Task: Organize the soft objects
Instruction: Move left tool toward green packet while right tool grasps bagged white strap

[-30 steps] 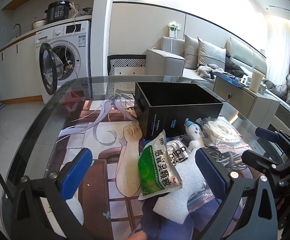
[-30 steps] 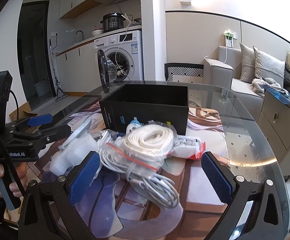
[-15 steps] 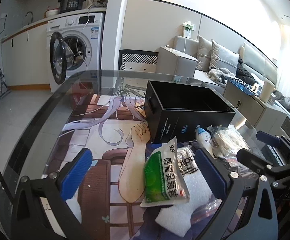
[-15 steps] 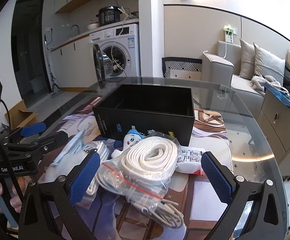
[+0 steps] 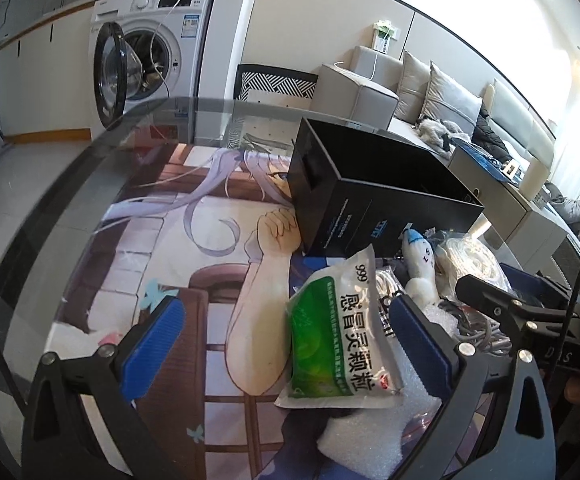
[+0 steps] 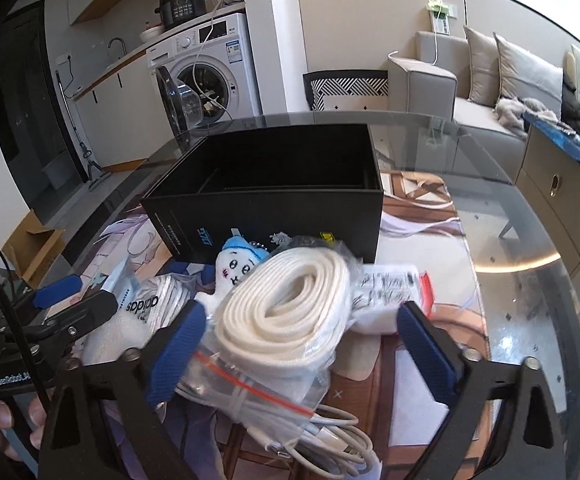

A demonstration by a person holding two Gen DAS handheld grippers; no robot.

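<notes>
A green and white medicine packet (image 5: 330, 344) lies on white foam (image 5: 374, 428), between the fingers of my open left gripper (image 5: 287, 344) and close to the right pad. A bagged roll of white strap (image 6: 290, 304) sits between the pads of my right gripper (image 6: 302, 354), whose jaws are closing; the right pad stands clear of the bag. A small blue-capped plush (image 6: 235, 268) leans by the open black box (image 6: 273, 204). White cable (image 6: 330, 436) trails under the bag. The box (image 5: 370, 208) stands behind the pile.
Everything rests on a printed mat (image 5: 209, 240) on a round glass table (image 6: 530, 280). A silver adidas bag (image 6: 149, 304) and a red-edged packet (image 6: 394, 284) flank the strap roll. A washing machine, a sofa and a cabinet stand beyond the table.
Both grippers have moved in lower over the pile. The right jaws have narrowed around the bagged strap. The green packet now sits further in between the left fingers.
</notes>
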